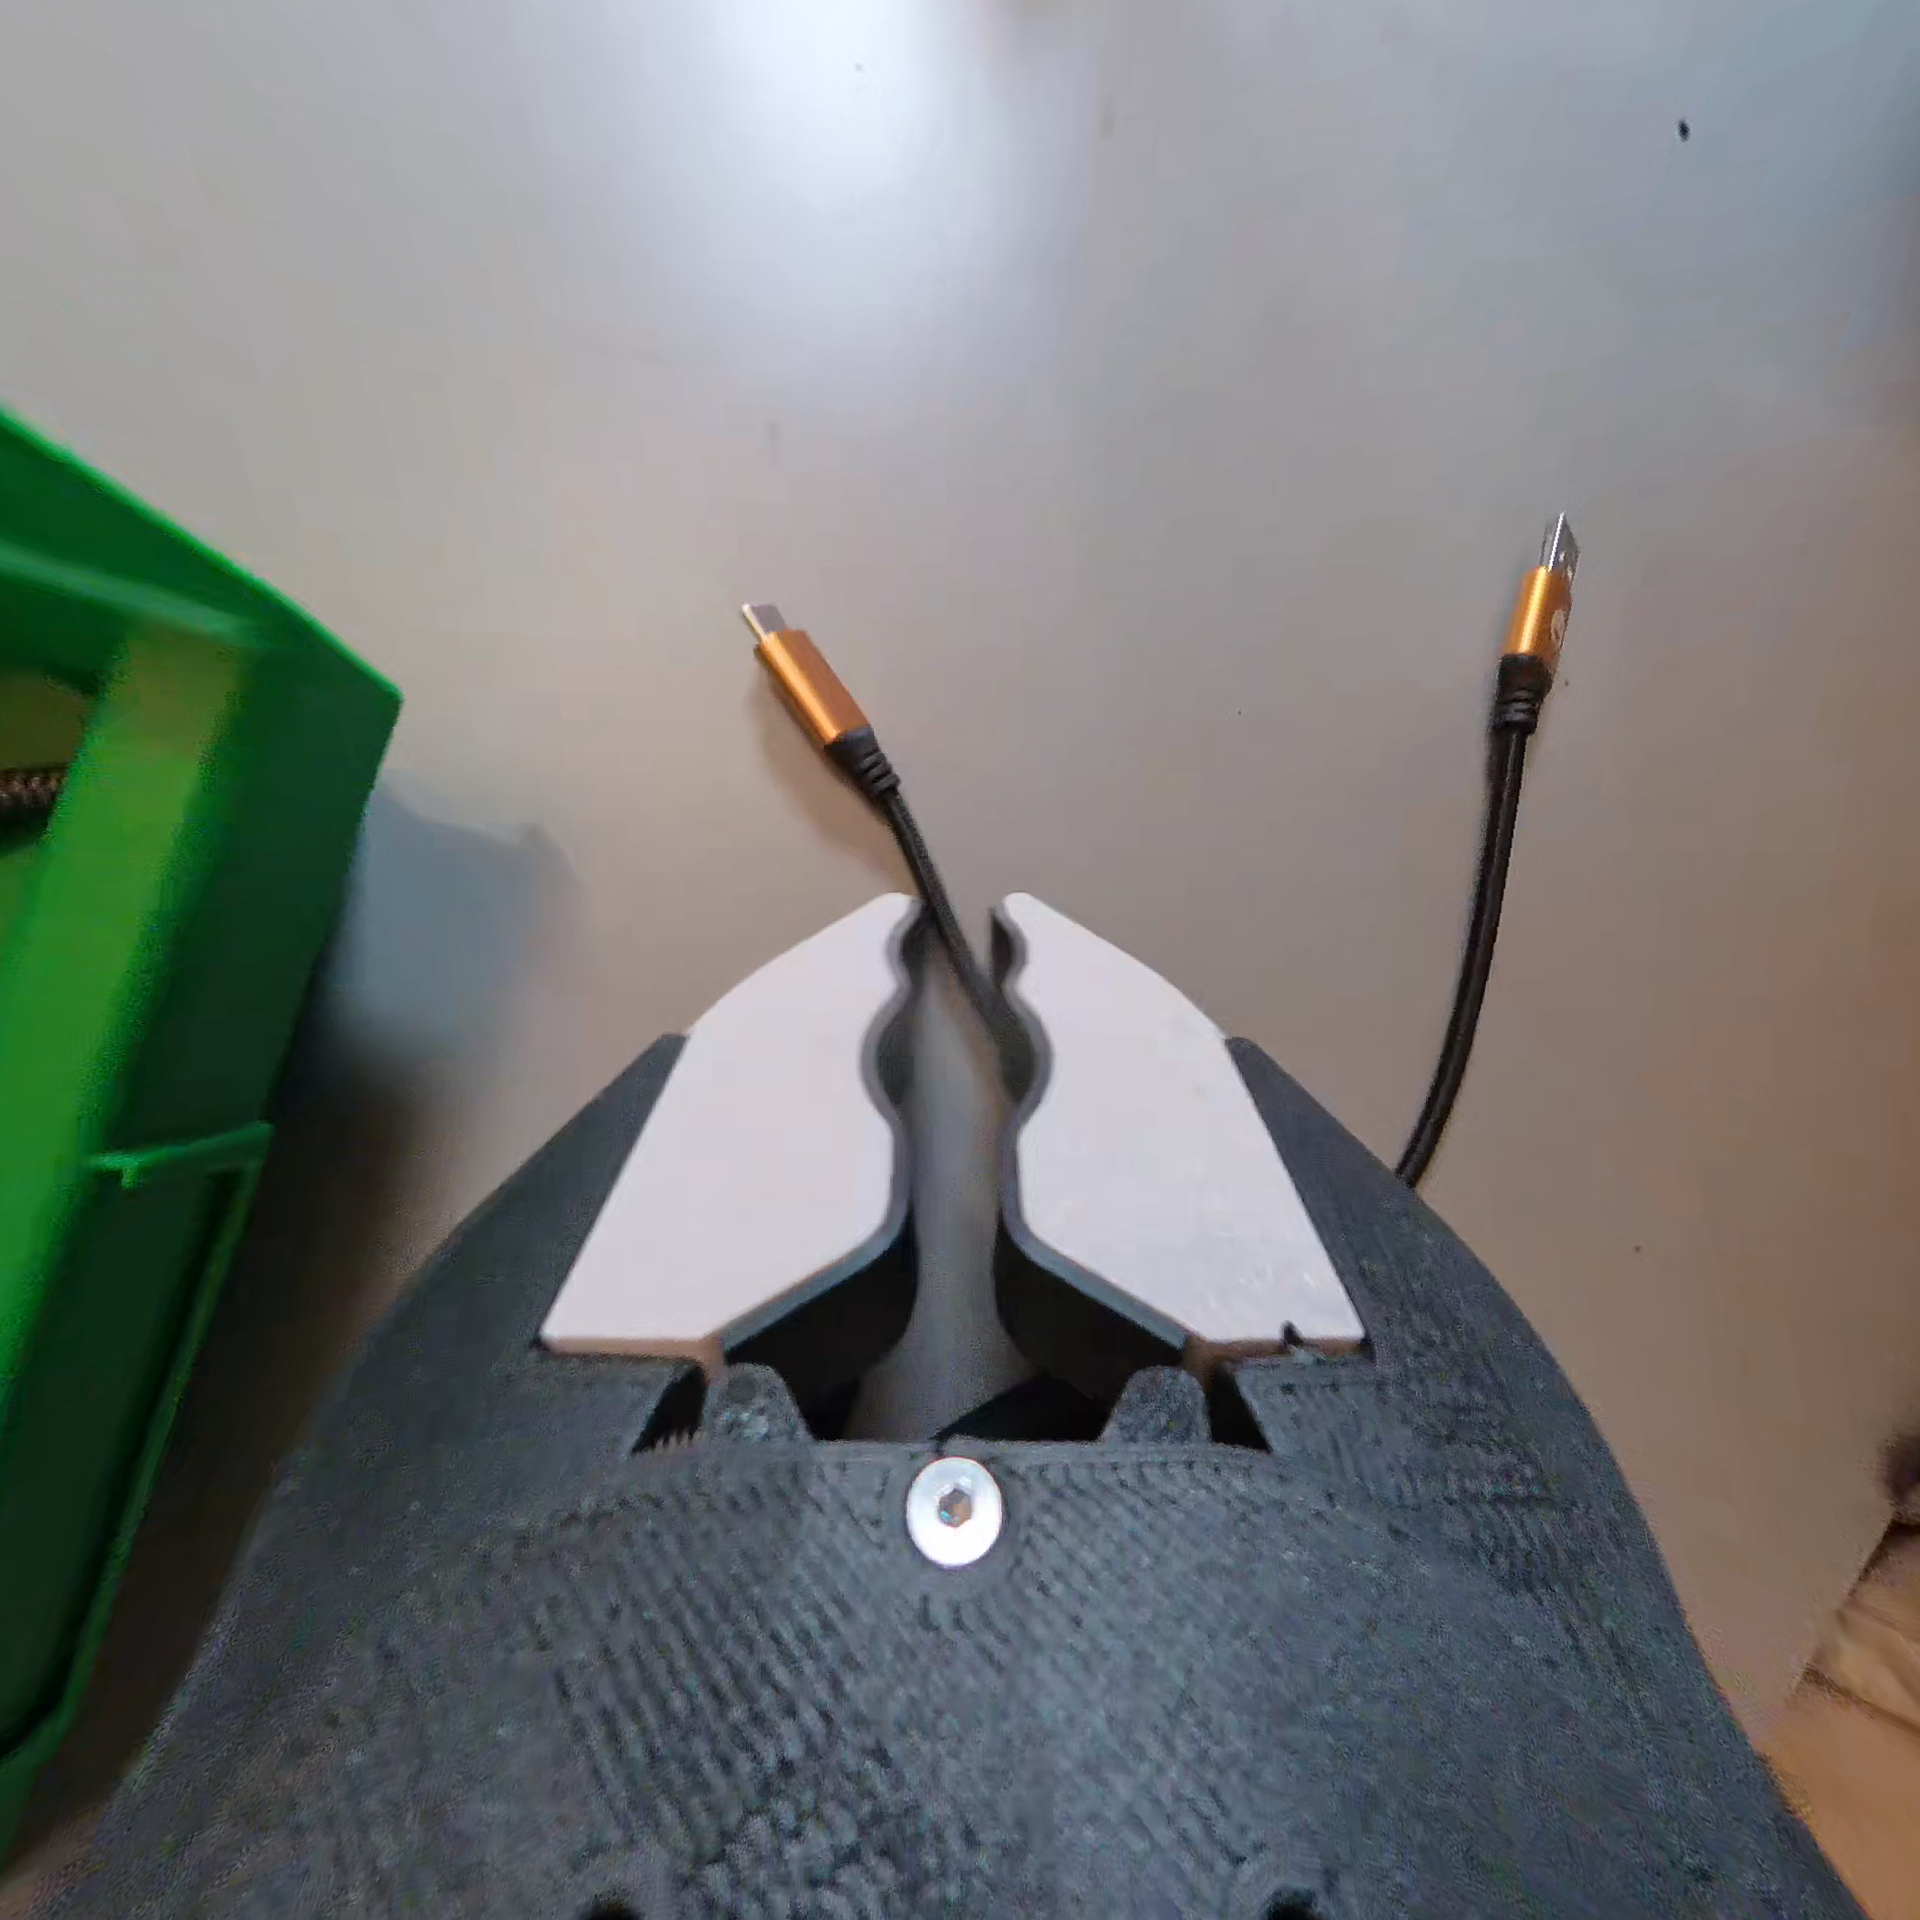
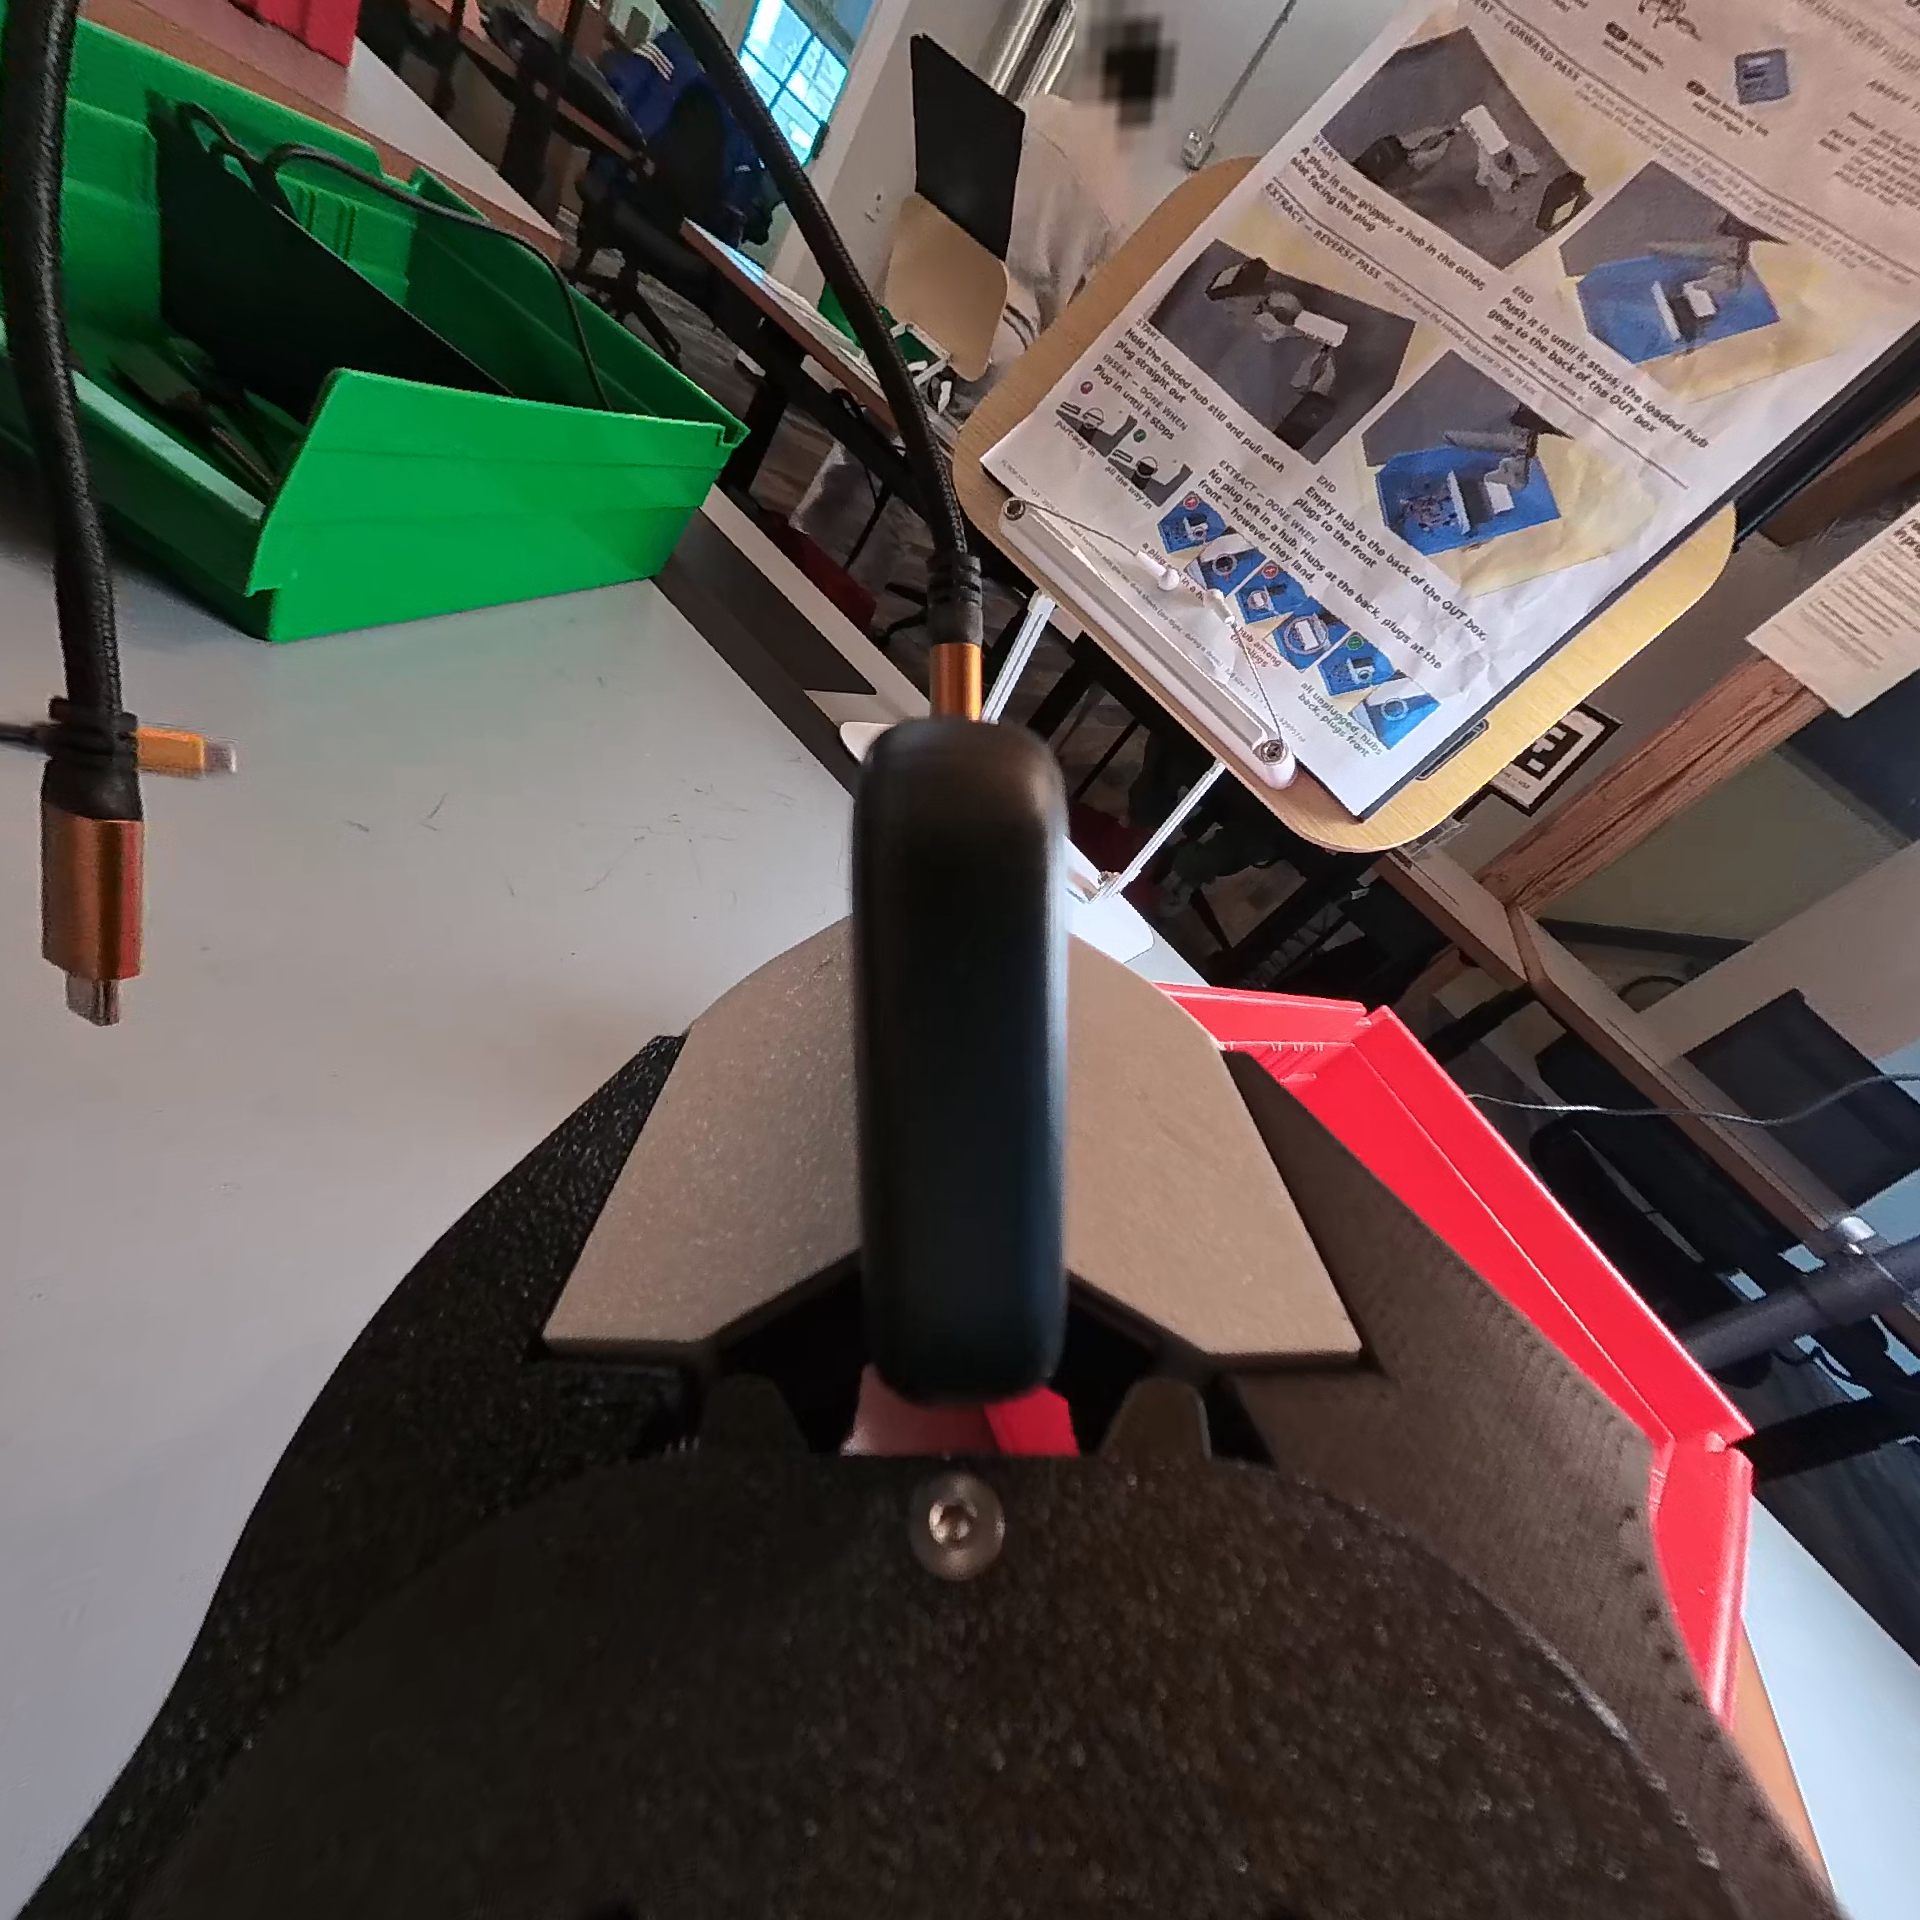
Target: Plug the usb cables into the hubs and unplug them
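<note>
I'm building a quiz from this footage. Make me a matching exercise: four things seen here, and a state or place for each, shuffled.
Things:
1. black hub
2. green bin
3. red bin
4. instruction sheet

States:
A. propped on a stand beyond the table
B. clamped in the right gripper, a cable plugged in
C. at the table's far left, holding cables
D. just behind the right gripper

Pairs: 1-B, 2-C, 3-D, 4-A

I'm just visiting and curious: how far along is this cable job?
Looks midway. Done: one orange plug sits in the dark hub that the right tool grips. In hand: the left tool holds a braided cable behind its loose plug. Left: another plug lies free; unplugging follows.
</note>
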Demonstrator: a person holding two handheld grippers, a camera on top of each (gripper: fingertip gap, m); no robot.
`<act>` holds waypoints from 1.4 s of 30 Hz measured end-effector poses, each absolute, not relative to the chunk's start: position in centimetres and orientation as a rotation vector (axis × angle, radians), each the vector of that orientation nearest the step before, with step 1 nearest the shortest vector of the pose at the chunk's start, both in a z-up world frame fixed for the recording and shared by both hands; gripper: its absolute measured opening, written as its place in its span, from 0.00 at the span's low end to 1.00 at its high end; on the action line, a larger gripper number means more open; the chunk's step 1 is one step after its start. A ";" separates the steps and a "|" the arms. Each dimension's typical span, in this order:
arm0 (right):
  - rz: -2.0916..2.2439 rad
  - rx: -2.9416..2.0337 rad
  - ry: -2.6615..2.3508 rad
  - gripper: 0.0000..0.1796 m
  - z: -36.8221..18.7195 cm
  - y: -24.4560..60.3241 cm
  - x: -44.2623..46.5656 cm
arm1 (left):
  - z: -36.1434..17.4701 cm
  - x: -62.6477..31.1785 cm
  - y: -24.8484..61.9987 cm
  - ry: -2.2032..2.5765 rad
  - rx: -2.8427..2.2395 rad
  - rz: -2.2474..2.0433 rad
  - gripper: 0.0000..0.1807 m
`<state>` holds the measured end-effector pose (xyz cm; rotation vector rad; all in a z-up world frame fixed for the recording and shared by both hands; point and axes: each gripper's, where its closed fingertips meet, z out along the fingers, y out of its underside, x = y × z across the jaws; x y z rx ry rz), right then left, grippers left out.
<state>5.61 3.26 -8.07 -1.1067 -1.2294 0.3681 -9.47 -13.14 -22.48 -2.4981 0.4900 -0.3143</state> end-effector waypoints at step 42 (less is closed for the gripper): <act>0.385 -1.120 -1.184 0.07 -7.3 4.0 6.4 | -22.0 5.7 -16.4 1.589 -1.951 -0.509 0.14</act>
